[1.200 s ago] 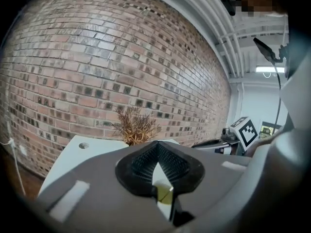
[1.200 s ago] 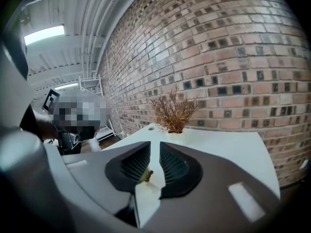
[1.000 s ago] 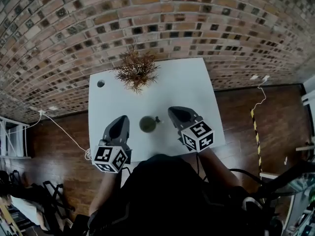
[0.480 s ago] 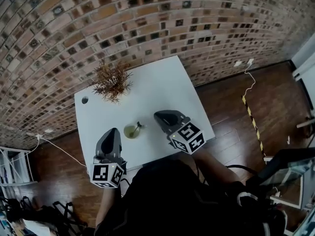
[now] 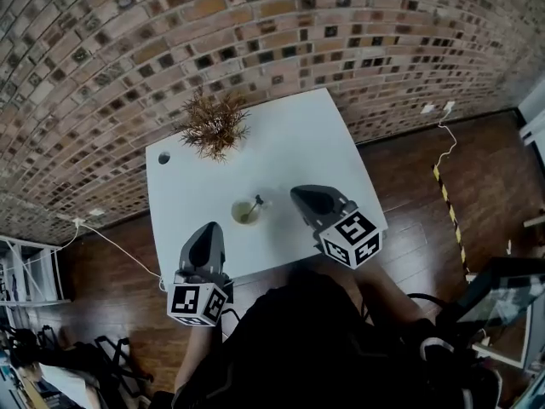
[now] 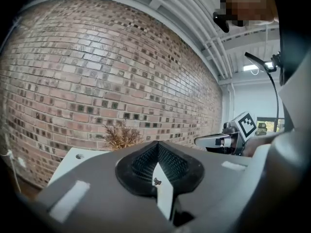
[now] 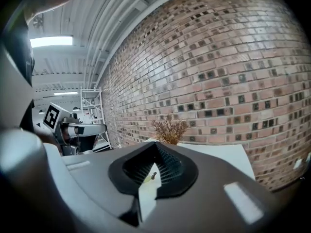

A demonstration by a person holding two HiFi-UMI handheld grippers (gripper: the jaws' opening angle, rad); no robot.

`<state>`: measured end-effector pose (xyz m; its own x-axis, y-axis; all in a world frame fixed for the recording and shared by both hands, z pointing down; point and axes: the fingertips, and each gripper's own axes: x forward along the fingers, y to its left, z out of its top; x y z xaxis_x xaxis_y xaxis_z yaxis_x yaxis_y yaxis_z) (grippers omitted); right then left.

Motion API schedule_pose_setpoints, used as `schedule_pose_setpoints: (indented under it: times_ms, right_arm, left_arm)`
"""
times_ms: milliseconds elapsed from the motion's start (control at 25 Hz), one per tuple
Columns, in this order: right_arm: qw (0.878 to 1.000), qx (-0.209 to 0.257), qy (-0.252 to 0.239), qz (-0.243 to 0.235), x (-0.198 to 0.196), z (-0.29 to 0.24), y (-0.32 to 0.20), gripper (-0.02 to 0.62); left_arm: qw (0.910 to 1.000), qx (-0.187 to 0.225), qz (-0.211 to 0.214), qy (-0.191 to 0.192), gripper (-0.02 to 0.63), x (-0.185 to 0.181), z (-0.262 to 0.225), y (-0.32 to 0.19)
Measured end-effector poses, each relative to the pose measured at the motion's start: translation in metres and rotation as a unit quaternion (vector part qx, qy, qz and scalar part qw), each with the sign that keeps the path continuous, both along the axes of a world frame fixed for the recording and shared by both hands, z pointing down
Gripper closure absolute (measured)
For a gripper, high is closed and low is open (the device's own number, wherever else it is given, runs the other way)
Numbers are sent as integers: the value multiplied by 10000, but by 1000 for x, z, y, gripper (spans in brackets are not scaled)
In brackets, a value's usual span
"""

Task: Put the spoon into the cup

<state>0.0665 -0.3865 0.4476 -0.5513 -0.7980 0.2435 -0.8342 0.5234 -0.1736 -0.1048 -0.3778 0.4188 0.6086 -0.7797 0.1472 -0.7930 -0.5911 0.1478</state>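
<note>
A small pale-green cup (image 5: 244, 212) stands on the white table (image 5: 289, 143), near its front edge. The spoon (image 5: 254, 204) rests in the cup, its handle leaning out over the rim to the upper right. My left gripper (image 5: 209, 228) is shut and holds nothing; it hangs over the table's front edge, left of and behind the cup. My right gripper (image 5: 300, 193) is shut and holds nothing; it is just right of the cup and apart from it. In the left gripper view the left gripper (image 6: 156, 142) has its jaws together. The right gripper (image 7: 155, 144) looks the same in its own view.
A dried brown plant (image 5: 213, 126) stands at the table's far left, by the brick wall (image 5: 255, 32). A round hole (image 5: 163, 158) is in the table's far-left corner. A white cable (image 5: 111, 241) runs over the wooden floor at the left, and yellow-black tape (image 5: 447, 207) lies at the right.
Both grippers have drawn back from the cup toward the table's near edge, the left one farther. The spoon stays in the cup.
</note>
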Motion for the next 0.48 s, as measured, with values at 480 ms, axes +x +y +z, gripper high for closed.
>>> schedule_pose_setpoints:
  times_ms: [480]
  right_arm:
    - [9983, 80, 232, 530, -26, -43, 82, 589]
  left_arm:
    - [9967, -169, 567, 561, 612, -41, 8, 49]
